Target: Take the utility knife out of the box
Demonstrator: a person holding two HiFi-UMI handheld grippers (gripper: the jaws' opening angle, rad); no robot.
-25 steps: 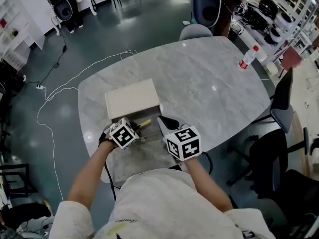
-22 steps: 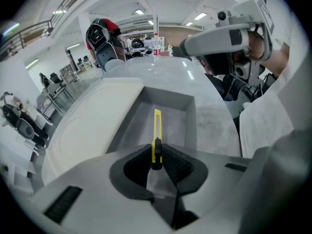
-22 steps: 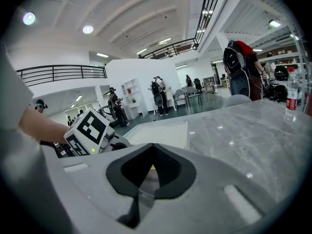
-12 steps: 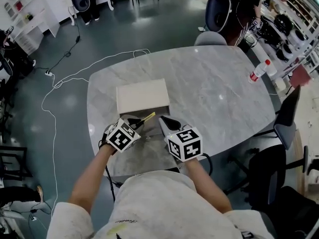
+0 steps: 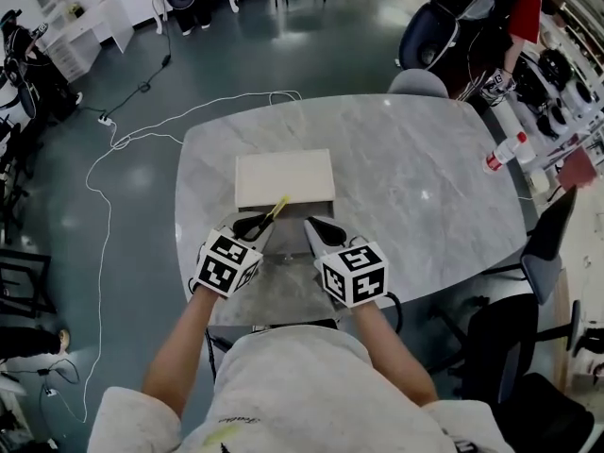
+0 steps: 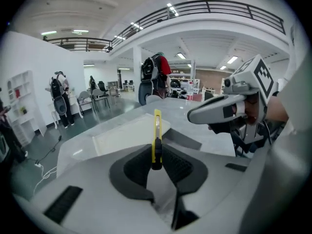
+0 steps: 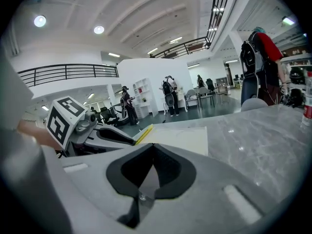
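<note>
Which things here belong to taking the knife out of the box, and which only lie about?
For the job: knife, held in the left gripper; box.
Lying about: bottle, chair, cable on the floor.

A grey, marble-patterned table (image 5: 415,177) with rounded corners fills the middle of the head view. A flat cream box (image 5: 283,177) lies on it left of centre. A red-capped clear bottle (image 5: 507,152) sits at its right edge, well apart from the box.
</note>
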